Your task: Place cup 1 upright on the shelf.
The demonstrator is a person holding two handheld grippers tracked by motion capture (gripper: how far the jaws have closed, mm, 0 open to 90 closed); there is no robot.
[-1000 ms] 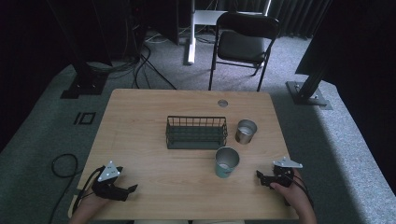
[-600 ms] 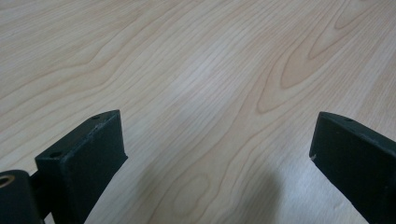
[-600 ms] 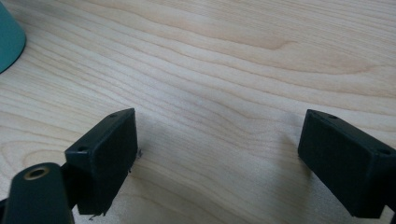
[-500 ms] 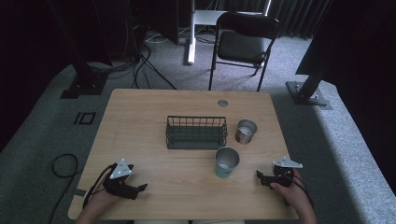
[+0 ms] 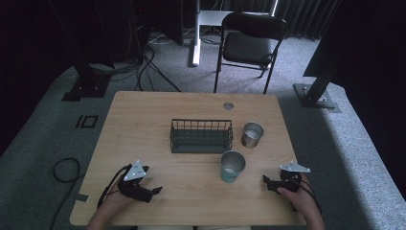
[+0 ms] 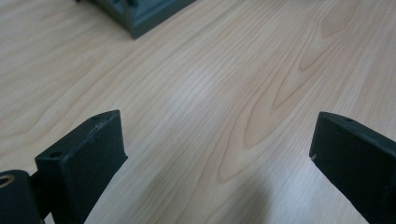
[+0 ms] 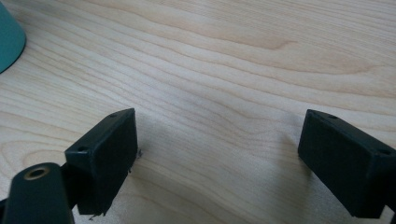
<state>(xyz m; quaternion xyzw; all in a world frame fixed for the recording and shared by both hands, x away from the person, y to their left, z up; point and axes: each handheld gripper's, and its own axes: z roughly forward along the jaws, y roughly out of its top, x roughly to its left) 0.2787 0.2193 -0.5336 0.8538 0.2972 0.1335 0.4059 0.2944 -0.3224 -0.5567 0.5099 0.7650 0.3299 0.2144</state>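
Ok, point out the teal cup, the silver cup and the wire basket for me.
teal cup (image 5: 232, 166): high view, on its near outer wall below the rim.
silver cup (image 5: 251, 135): high view, on its side wall.
wire basket (image 5: 201, 143): high view, on its front wire wall.

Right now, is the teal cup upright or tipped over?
Upright: the teal cup stands on the table, its round open rim facing up.
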